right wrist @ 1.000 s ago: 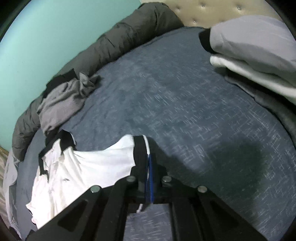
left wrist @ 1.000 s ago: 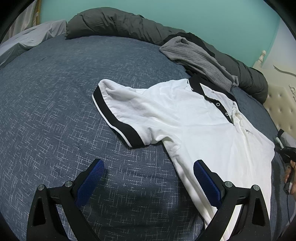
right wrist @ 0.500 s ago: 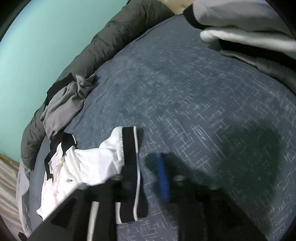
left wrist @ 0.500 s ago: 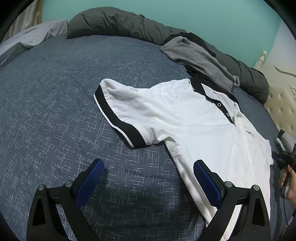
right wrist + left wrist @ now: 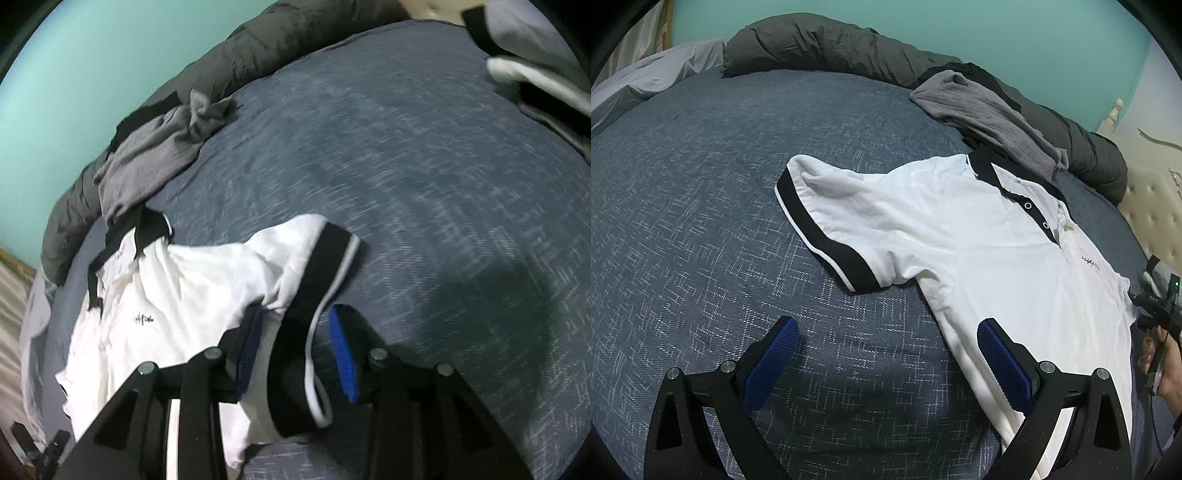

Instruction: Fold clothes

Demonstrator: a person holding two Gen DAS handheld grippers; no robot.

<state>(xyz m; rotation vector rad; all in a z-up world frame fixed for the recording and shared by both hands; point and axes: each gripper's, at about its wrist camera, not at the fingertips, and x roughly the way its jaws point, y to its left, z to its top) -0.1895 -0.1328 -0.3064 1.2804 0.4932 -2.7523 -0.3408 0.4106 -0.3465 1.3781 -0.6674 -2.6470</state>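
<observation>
Lying face-up at centre frame on the bed, the white polo shirt has its sleeve cuff loose between the parted right gripper; closing now could bunch it. The left gripper hangs spread.

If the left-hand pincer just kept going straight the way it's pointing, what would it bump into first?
Most likely the blue bedspread. The left gripper hangs open and angled down at bare cover, with the white polo shirt only by its right finger. Depth is hard to judge.

teal wall, blue-grey bed, tufted headboard
</observation>
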